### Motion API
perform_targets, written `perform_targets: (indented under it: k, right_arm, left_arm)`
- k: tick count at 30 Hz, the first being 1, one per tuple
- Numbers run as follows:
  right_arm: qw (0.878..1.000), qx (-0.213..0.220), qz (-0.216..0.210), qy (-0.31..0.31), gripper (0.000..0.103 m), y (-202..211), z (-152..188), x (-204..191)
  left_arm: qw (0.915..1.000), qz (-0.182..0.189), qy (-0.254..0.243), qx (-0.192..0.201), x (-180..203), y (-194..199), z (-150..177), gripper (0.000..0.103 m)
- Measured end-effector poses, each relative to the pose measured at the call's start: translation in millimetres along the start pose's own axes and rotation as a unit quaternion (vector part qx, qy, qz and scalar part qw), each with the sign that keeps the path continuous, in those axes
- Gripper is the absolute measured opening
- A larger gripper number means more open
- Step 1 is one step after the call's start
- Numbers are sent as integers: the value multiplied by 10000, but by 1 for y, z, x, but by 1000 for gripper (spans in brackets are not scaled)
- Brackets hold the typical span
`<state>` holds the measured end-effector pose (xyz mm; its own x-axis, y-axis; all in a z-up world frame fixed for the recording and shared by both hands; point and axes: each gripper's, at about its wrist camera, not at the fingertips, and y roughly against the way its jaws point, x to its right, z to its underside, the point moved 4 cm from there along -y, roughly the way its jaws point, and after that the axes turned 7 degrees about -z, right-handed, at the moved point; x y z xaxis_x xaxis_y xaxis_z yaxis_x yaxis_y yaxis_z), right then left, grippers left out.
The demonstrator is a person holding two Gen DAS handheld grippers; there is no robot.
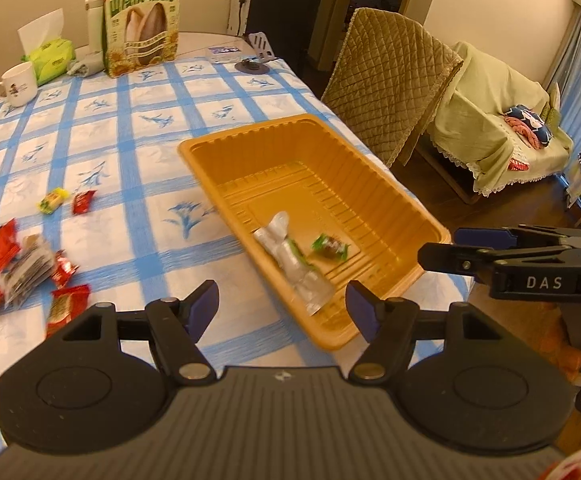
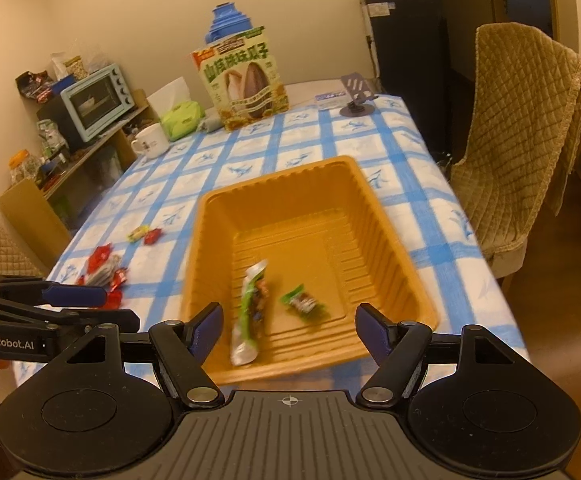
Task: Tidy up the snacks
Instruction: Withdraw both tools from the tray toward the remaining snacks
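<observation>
Landmark: orange tray [image 1: 390, 184], an open plastic tub on the worktop [image 1: 130, 128], which carries a blue-and-white checked cloth.
Left hand-held gripper [image 1: 282, 308]: jaws spread apart, nothing between the blue pads; it hangs over the near rim of the orange tray, clear of what lies inside.
Right hand-held gripper [image 2: 288, 330]: jaws likewise apart and empty, above the tray's near edge; in the left wrist view it shows side-on just beyond the tray's right corner.
Long clear packet [image 2: 250, 316]: inside the orange tray, lying on its floor toward the near wall, silver end nearest the camera, green stripe along one side.
Small green-wrapped sweet [image 2: 304, 303]: inside the tray too, just beside the long packet, on its right, not touching it.
Pile of red packets [image 1: 26, 268]: on the cloth well to the left of the tray, several red wrappers bunched round a clear, dark-filled bag.
Yellow-green sweet [image 1: 52, 200]: on the cloth left of the tray, farther back than the pile.
Small red sweet [image 1: 83, 201]: just beside the yellow-green one, on the tray's side of it.
Sunflower-seed box [image 1: 142, 24]: upright at the far end of the worktop, well behind the tray.
White mug [image 1: 16, 84]: far left, beyond the tray.
Green tissue pack [image 1: 52, 58]: behind the mug, near the box.
Quilted chair [image 1: 386, 76]: off the worktop, right of the tray.
</observation>
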<state>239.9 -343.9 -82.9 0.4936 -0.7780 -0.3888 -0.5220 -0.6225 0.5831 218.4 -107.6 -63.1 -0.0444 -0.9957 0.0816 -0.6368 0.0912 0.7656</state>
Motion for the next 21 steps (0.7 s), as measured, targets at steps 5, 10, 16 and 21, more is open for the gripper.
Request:
perform_targets:
  k: [5,10,16,21]
  right_arm:
    - [9999,-52,49,109,73,-1,9,-27]
    - [9998,-166,-34,138,73,-11,17,-57]
    - [9991,-334,-176,171,73,-33,25,-96]
    - [9985,-429,-307,150,73,-55,30,-127]
  left_arm:
    - [9999,-88,31,-36,-27,13,12,68]
    - [9997,-211,93,-90,-60,26,25,68]
    - [9989,-425,113,-166,-102,37,41,68]
    - [9978,-600,205,-202,-140,43,49,68]
